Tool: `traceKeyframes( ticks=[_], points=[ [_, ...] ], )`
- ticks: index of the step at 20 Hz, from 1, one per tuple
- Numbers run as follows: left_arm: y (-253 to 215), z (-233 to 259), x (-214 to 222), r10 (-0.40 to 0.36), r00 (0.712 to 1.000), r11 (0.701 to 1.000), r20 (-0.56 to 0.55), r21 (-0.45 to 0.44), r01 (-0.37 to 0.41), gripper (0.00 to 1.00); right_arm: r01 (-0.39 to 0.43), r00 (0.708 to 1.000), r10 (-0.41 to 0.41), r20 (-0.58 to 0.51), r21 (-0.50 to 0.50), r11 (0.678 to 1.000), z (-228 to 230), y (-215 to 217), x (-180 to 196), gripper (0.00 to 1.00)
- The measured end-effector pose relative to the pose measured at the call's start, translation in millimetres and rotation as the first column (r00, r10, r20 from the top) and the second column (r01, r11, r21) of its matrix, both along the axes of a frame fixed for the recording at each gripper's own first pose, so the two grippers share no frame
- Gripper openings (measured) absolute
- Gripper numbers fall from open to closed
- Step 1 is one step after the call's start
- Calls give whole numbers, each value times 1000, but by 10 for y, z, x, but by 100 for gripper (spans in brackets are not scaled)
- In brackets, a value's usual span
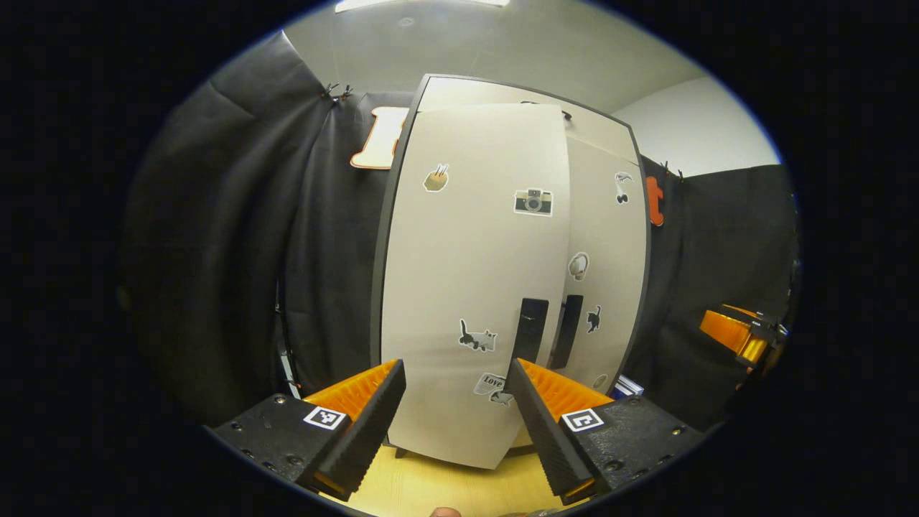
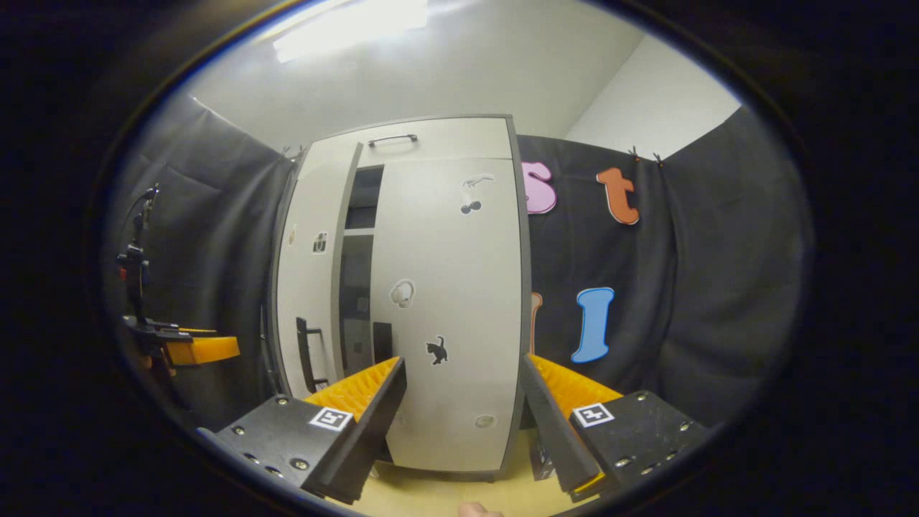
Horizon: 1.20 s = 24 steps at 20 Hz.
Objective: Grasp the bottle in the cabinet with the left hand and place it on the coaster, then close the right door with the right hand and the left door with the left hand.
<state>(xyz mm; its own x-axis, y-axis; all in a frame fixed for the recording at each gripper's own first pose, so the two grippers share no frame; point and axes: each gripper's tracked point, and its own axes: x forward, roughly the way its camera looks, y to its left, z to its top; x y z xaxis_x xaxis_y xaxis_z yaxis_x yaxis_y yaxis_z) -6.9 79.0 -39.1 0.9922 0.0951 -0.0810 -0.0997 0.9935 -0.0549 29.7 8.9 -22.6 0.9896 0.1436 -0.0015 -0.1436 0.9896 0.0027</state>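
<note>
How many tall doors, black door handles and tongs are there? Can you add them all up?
Tall doors: 2, left door, right door
Black door handles: 2, left handle, right handle
Tongs: 2, left tongs, right tongs
Total: 6

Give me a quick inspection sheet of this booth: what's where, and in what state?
Surface: pale wooden tabletop under the cabinet.
Job's things: right door shut; left door ajar, with a dark gap beside it in the right gripper view. Bottle and coaster: nothing seen.
Clutter: stickers on both doors, including a camera sticker.
Grippers: left gripper open and empty; right gripper open and empty.
Cables: nothing seen.
Surroundings: black cloth wall, white ceiling.
</note>
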Motion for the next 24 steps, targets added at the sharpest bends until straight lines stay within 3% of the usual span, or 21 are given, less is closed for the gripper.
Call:
traceKeyframes(
  ticks=[24],
  points=[
    [89, 186, 50, 57, 997, 998, 44, 35, -59, 94, 3, 1000, -3, -12, -1, 1000, -65, -56, 107, 96]
  ],
)
